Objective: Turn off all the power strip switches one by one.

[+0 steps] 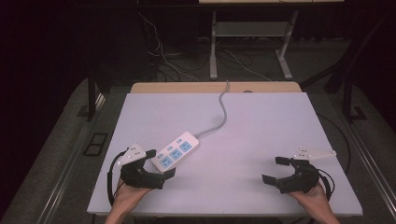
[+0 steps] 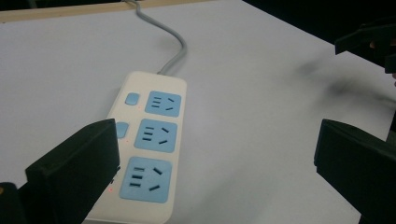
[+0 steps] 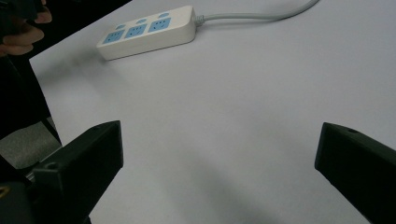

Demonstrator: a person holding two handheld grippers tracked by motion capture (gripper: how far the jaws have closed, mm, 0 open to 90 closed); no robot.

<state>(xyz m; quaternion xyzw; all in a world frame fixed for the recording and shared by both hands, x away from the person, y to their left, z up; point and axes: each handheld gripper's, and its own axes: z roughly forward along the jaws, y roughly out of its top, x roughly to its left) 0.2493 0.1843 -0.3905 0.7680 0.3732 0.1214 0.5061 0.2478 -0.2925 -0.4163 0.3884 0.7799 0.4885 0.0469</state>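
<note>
A white power strip (image 1: 176, 151) lies slantwise on the white table (image 1: 261, 135), toward its near left part. It has three blue sockets in a row with small blue buttons beside them. Its grey cord (image 1: 222, 112) snakes away over the table's far edge. Beyond the table, on the dark floor, stand grey metal legs (image 1: 213, 46) and loose cables (image 1: 163, 56)

A white power strip (image 1: 176, 152) with blue sockets and grey cord (image 1: 222, 114) lies on a white table (image 1: 261, 126).
</note>
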